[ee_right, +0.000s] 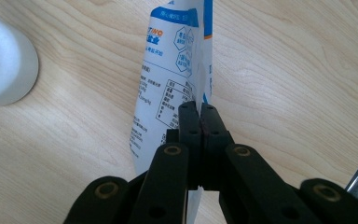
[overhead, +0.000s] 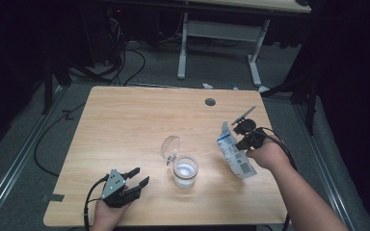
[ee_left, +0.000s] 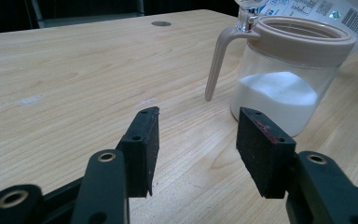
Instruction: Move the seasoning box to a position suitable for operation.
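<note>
The left tool [overhead: 137, 180] rests on the worktop [overhead: 125, 120] with its jaws standing apart around nothing, and the jar [overhead: 185, 172] of white powder, lid [overhead: 169, 147] flipped up, sits just ahead and to the right of it, so nothing steadies the jar and a knock could shove or tip it. To the jar's right, the right tool [overhead: 241, 139] is clamped on one thin edge of the printed pouch [overhead: 233, 154], which hangs tilted below the jaws. Held by so little, I judge the pouch could swing, slip, or spill beside the jar's mouth.
</note>
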`<state>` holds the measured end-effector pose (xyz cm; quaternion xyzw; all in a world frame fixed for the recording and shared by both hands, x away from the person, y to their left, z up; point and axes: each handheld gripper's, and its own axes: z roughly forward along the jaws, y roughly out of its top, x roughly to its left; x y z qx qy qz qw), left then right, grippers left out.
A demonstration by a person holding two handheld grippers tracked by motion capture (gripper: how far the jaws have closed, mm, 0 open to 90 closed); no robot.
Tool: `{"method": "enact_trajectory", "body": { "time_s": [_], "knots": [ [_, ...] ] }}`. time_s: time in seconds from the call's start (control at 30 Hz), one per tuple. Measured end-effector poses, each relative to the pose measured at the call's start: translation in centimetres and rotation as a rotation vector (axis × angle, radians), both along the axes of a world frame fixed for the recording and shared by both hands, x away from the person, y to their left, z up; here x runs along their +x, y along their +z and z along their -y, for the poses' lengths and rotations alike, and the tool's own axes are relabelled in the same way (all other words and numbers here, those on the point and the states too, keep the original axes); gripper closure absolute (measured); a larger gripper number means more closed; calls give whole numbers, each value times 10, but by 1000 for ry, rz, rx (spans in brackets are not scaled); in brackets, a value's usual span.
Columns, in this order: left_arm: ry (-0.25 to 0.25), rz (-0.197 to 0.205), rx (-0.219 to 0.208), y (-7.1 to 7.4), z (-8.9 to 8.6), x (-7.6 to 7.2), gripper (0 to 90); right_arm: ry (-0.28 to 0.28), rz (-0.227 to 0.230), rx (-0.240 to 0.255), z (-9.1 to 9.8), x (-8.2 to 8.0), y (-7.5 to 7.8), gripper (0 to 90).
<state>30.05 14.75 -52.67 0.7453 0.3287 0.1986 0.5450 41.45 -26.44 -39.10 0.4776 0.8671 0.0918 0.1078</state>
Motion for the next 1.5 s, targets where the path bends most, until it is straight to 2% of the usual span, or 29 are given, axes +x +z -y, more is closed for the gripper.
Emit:
{"method": "enact_trajectory", "body": {
  "time_s": [0.13, 0.17, 0.33, 0.67, 0.8, 1.27, 1.5],
  "knots": [
    [0, -3, -1, 0, 0, 0, 493, -2, 15, 5, 1, -2, 1, 896],
    [1, -2, -4, 0, -1, 0, 492, -20, 18, 5, 1, -3, 1, 896],
    [5, -5, -2, 0, -1, 1, 492, -26, 69, 20, 3, -7, 2, 896],
    [19, 1, 9, 1, -4, 2, 500, -51, 214, 75, 2, -22, 3, 896],
    [24, -1, 9, 1, -6, 3, 505, -61, 255, 88, 4, -29, 4, 896],
    [27, -24, 12, 0, -8, 5, 518, -99, 372, 203, 19, -45, -6, 897],
    [35, -19, 8, 0, -10, 5, 526, -114, 409, 252, 26, -51, -10, 897]
  ]
}}
